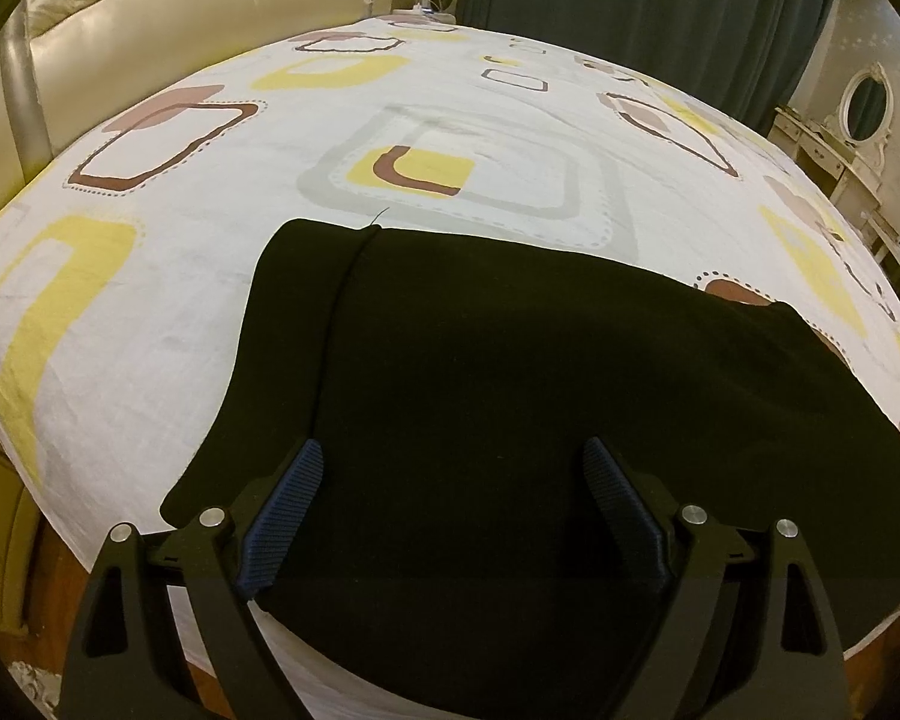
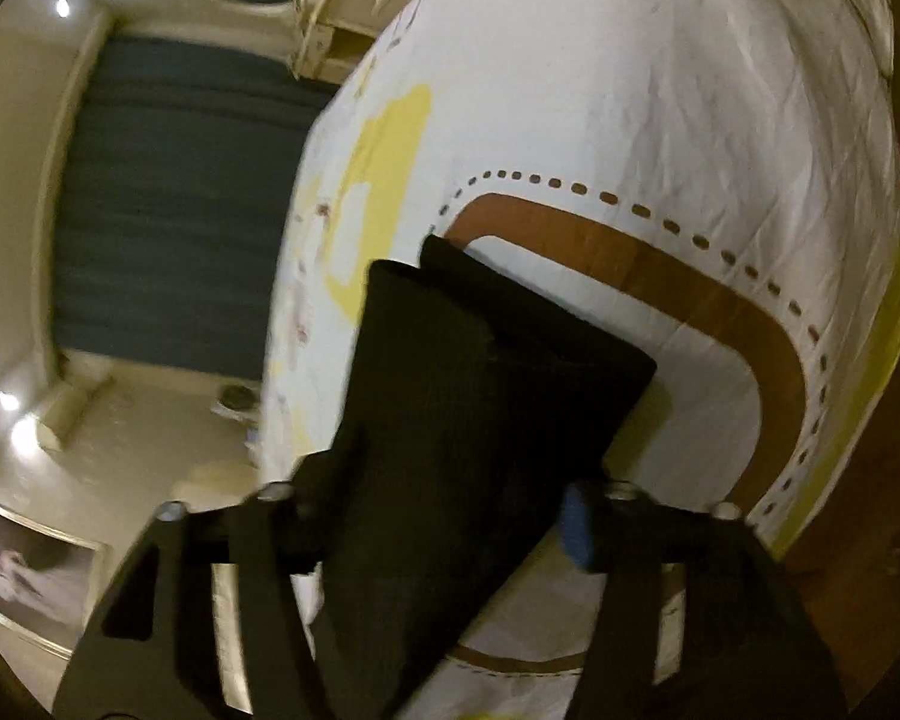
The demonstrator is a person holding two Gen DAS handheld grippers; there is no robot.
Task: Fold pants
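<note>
Nothing readable anywhere from where I'm standing, no labels, brands, numbers or signs, just abstract shapes printed on the bedsheet (image 1: 222, 312).

Dim, warm indoor light — the left wrist view is sharp, the right smeared by motion blur; both bulge and darken at fisheye edges.

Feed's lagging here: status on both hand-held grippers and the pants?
Left hand-held gripper open over black pants on bed. Right hand-held gripper around lifted pants end, grip unclear. Nothing blocking.
</note>
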